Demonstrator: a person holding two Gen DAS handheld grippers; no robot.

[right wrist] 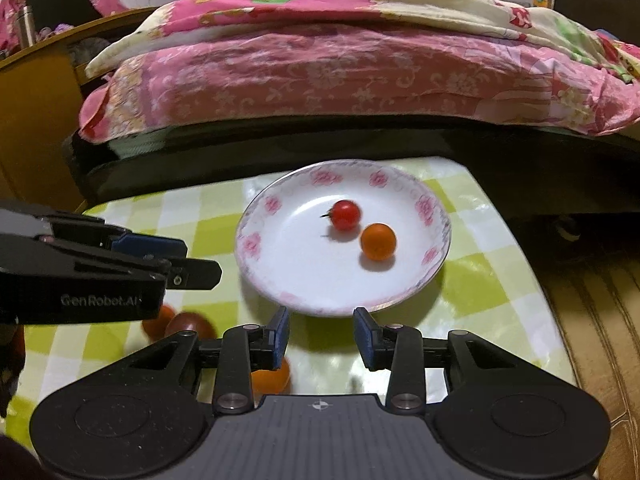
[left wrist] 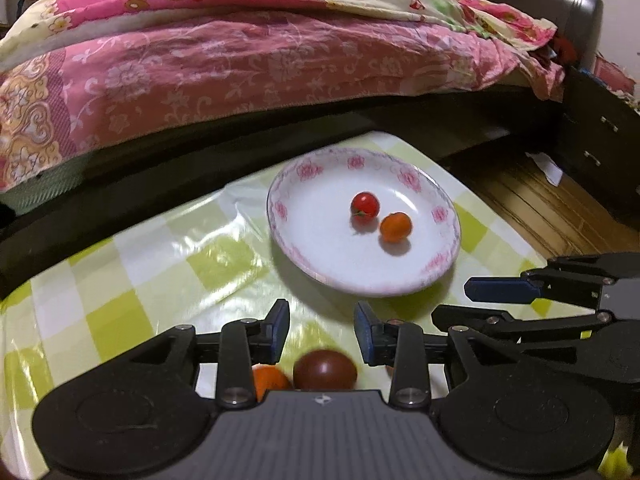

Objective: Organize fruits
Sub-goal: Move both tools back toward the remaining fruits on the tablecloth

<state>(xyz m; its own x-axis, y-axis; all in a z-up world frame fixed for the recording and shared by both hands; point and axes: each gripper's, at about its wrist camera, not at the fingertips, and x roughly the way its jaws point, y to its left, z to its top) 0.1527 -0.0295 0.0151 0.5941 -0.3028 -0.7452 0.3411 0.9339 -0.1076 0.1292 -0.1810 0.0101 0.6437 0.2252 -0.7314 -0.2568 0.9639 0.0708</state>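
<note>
Both grippers spread apart, nothing held. Left gripper (left wrist: 322, 330) hovers over a dark tomato (left wrist: 325, 370) with an orange one (left wrist: 270, 380) touching it. Right gripper (right wrist: 322, 338) has another orange tomato (right wrist: 270, 378) under its left finger. Ahead, plate (right wrist: 296, 272) holds 2 tomatoes: red (right wrist: 345, 214), orange (right wrist: 377, 241).
</note>
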